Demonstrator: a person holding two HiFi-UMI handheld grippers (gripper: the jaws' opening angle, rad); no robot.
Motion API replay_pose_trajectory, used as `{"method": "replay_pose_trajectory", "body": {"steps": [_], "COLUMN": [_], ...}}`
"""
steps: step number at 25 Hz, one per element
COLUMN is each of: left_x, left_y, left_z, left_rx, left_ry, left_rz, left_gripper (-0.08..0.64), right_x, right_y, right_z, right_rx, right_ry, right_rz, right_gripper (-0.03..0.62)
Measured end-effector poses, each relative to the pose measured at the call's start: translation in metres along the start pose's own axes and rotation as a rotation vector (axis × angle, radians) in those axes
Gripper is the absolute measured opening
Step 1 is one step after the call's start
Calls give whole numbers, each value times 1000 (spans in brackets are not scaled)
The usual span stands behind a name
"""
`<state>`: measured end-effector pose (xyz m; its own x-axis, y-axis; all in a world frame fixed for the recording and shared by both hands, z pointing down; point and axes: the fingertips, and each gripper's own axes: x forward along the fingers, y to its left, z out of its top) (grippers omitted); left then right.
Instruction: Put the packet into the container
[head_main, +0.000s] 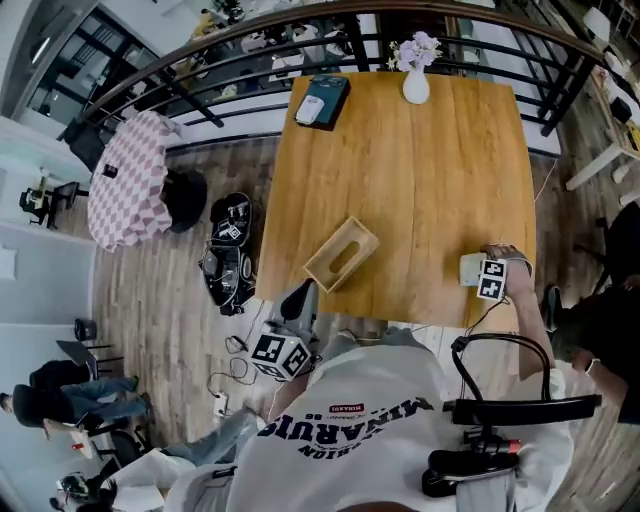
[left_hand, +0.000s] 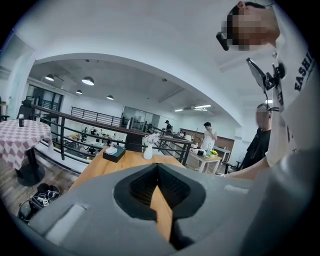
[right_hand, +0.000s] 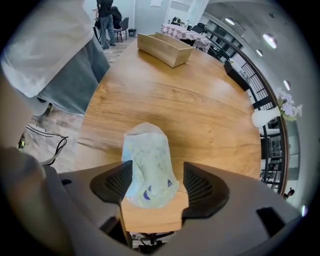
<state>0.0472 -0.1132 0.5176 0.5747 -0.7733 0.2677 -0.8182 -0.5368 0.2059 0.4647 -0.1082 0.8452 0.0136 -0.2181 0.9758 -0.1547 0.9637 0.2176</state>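
The packet, a pale blue-green plastic pouch, lies on the wooden table near its front right edge, where the head view shows it as a small pale patch. My right gripper is open around the packet, its pads on either side, with a clear gap on the right. In the head view this gripper rests on the table. The container, an open light-wood box, lies near the front left edge, also seen far off. My left gripper hangs just off the table's front edge, shut and empty.
A white vase of flowers and a dark box stand at the table's far edge, before a black railing. Bags lie on the floor to the left, beside a checkered table.
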Motion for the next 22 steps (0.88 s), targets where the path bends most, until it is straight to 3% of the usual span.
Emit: {"method": "replay_pose_trajectory", "body": {"steps": [10, 13, 14, 15, 22], "left_x": [17, 20, 20, 19, 10], "left_y": [3, 12, 14, 16, 32], "left_z": [-1, 3, 4, 4, 16], "left_rx": [4, 12, 14, 15, 17], "left_ry": [-4, -10, -12, -15, -45], "left_rz": [-39, -60, -65, -70, -84], "left_gripper": [-2, -2, -2, -2, -2], "right_x": [39, 46, 46, 44, 13], "right_y": [4, 9, 13, 17, 19], "right_z": [-4, -9, -10, -10, -1], "right_rx": [-41, -31, -20, -10, 60], "right_ry": [33, 83, 89, 88, 108], "right_rz": [-1, 39, 58, 68, 13], "right_gripper": [327, 320, 209, 22, 8]}}
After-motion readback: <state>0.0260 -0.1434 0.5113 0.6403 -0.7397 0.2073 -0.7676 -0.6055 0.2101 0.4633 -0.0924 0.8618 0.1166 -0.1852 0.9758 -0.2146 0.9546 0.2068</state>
